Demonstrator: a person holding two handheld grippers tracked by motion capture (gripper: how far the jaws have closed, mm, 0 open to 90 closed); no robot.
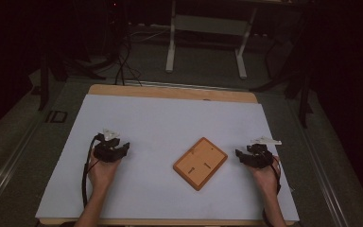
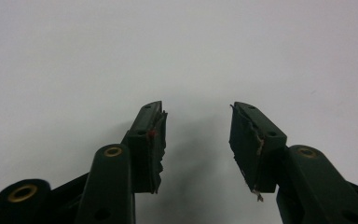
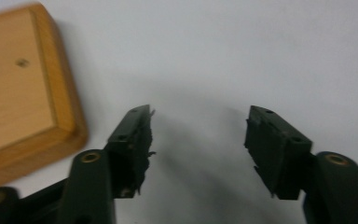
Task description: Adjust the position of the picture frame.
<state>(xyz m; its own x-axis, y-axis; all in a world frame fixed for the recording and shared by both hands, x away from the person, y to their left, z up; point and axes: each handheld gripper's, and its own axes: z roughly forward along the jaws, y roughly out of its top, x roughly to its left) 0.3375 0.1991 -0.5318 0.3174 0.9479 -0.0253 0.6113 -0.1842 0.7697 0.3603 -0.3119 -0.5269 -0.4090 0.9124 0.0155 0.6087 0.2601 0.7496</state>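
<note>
Wooden board lies flat on the white sheet, between the two grippers, turned so its corners point toward and away from the person. Right gripper: jaws wide apart, nothing between them, only bare sheet and their shadow; pads look worn and ragged at the edges. In the right gripper view the board sits just left of the jaws, not touching, with a rounded edge and a small dark hole on top. In the high view the right gripper is right of the board, near it, jaws aimed toward it. Left gripper: jaws also wide apart, empty, pads frayed, plain sheet ahead. In the high view the left gripper is left of the board, well apart from it, farther off than the right one. Both are held by hands with forearms coming in from the near edge; a black cable trails by the left wrist.

Board top shows two short dark slots and small dots. Sheet covers nearly the whole table, whose wood shows as a strip beyond the board. Beyond the table: dim room, grey floor, a white metal frame on two feet, black cables on the floor, dark stands at both sides.
</note>
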